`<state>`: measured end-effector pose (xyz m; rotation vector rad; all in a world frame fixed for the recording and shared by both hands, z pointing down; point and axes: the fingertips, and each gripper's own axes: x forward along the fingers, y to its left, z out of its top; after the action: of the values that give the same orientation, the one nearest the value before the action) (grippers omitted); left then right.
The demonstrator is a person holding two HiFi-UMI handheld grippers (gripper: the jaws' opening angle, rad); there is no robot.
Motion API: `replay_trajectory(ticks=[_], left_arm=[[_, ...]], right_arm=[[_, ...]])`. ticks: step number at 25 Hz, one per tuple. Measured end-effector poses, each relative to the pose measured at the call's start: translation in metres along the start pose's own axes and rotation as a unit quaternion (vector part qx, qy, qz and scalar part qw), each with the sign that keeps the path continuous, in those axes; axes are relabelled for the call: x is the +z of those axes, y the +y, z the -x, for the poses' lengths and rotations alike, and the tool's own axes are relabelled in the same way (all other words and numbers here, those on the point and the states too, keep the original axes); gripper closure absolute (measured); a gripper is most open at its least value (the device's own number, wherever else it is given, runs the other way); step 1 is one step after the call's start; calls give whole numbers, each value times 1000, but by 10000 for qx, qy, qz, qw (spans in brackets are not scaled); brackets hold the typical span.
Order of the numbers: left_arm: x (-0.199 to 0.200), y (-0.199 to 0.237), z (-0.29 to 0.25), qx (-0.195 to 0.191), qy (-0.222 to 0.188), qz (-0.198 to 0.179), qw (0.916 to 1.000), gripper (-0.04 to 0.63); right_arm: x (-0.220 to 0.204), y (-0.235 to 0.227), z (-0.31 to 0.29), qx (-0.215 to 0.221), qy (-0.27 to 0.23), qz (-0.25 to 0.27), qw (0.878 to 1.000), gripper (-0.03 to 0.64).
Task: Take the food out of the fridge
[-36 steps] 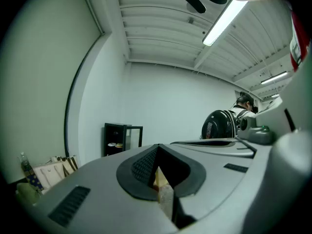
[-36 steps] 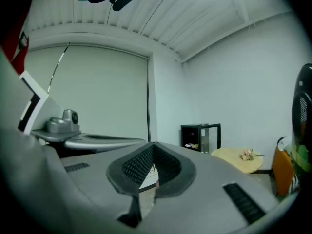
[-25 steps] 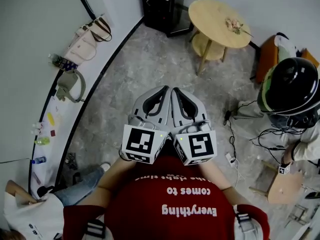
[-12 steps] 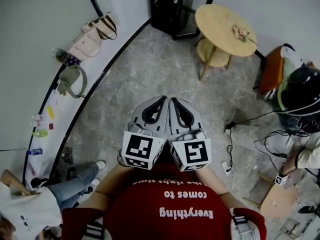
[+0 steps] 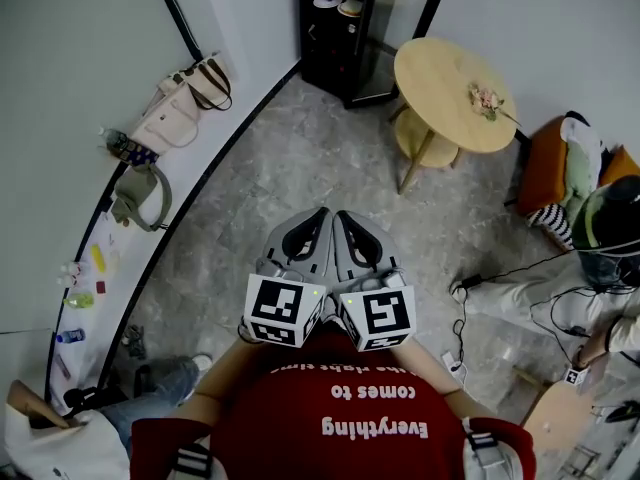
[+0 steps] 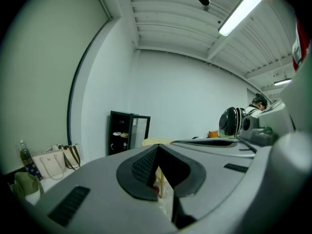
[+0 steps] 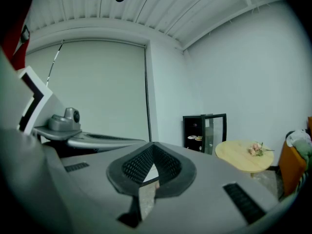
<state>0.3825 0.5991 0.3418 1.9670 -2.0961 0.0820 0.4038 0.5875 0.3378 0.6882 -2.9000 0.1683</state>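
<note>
The left claw point(image 5: 320, 214) and the right claw point(image 5: 342, 216) are pressed together and hold nothing, low in the middle. The food point(image 5: 349, 8) sits in the black fridge point(image 5: 325, 63) at the top middle, well apart from them. I think it is best to walk close first, then spread a claw.

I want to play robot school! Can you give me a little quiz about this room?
1. True or false: the left gripper and right gripper both have their jaws shut.
2. What lies on the table? A flowers, B cup, C bag.
3. Fill in: the food sits in the black ___.
Key: 1 true; 2 A; 3 fridge.
</note>
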Motion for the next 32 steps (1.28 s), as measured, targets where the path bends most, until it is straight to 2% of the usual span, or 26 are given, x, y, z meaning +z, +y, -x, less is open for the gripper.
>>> replay_trajectory(ticks=[7,9,12,14,17,23,27,32], left_arm=[[22,75,-64,-155,149,-95,9997,595],[29,94,-76,-328,201,-180,9991,595],[32,124,-90,-501,257,-487,9972,595],[30,145,-98,-520,327,-631,9961,594],[31,175,-116,-530,397,-639,9958,595],[37,196,-156,-737,308,-602,9950,594],[41,213,-188,-962,312,-687,9925,594],[77,253,-246,-821,148,-884,9926,594]], right_arm=[[14,-14,-99,62,-189,322,9993,606],[18,-16,-126,156,-205,175,9995,606],[25,-14,-158,375,-317,-307,9983,604],[28,-12,-176,426,-376,-276,9980,604],[27,-18,-203,324,-344,-176,9987,604],[15,-45,-248,165,2,-254,9995,604],[17,-56,-291,277,-51,-236,9993,604],[38,-89,-361,375,-178,-217,9989,604]])
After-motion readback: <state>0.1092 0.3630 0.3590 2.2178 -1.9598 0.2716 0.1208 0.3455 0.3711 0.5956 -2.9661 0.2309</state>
